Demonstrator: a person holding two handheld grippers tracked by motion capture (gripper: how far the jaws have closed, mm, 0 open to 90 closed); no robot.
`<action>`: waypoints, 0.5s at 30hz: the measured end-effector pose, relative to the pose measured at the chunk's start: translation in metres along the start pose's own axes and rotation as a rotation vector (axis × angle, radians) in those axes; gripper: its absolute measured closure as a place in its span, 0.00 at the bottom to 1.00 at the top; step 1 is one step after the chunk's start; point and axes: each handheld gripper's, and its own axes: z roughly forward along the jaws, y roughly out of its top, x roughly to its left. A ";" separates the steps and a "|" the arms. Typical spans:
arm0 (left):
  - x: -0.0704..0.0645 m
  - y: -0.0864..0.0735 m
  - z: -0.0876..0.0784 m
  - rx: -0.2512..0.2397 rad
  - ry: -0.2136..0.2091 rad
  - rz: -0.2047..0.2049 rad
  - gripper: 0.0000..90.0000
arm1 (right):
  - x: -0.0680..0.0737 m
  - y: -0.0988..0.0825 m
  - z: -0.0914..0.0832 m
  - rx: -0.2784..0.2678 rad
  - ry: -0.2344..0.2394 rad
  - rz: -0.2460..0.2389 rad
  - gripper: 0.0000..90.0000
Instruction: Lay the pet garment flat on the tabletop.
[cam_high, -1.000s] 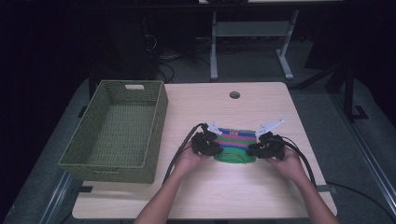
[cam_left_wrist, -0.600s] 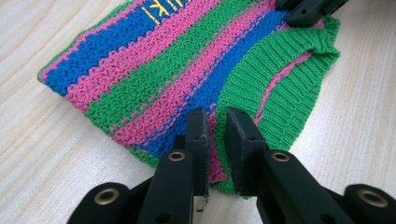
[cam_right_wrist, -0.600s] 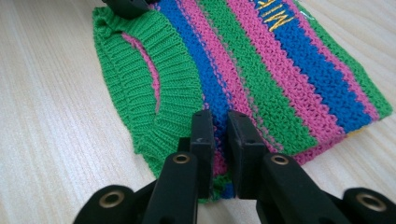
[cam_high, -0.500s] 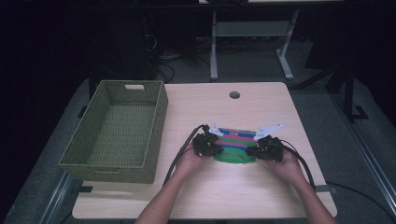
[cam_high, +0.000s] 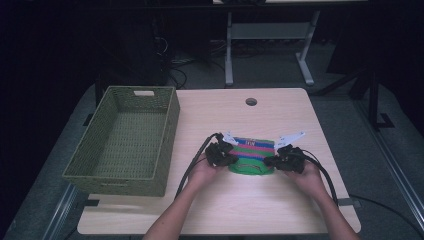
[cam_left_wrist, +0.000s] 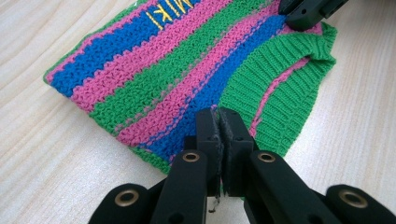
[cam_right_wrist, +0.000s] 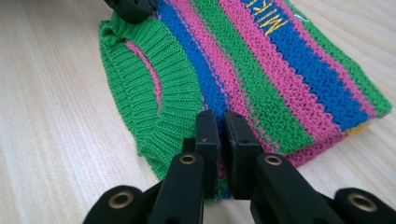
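Note:
A knitted garment (cam_high: 252, 151) with green, pink and blue stripes and yellow lettering lies folded on the wooden table (cam_high: 260, 115). In the high view my left gripper (cam_high: 229, 159) is at its left edge and my right gripper (cam_high: 273, 161) at its right edge. In the left gripper view the left gripper (cam_left_wrist: 219, 122) is shut on the near edge of the knit (cam_left_wrist: 187, 79), beside the green ribbed collar (cam_left_wrist: 280, 88). In the right gripper view the right gripper (cam_right_wrist: 220, 126) is shut on the knit (cam_right_wrist: 261, 70) where the ribbed collar (cam_right_wrist: 140, 84) meets the stripes.
A green woven basket (cam_high: 125, 142) stands on the left part of the table. A round cable hole (cam_high: 251, 101) sits near the far edge. Black cables (cam_high: 192, 167) trail from both grippers toward the table's front. A desk frame (cam_high: 270, 35) stands beyond the table.
The right gripper has dropped slightly toward the table's front edge. The left gripper and the knit have hardly moved.

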 end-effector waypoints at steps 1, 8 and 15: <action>0.000 0.000 -0.001 -0.002 0.001 0.000 0.97 | 0.000 0.000 -0.001 -0.002 0.003 0.000 0.94; -0.003 0.000 -0.009 -0.017 0.000 0.001 0.98 | 0.004 0.002 -0.004 -0.009 0.010 -0.007 0.95; -0.008 0.000 -0.021 -0.028 -0.006 0.008 0.98 | 0.009 0.004 -0.010 -0.020 0.030 -0.006 0.95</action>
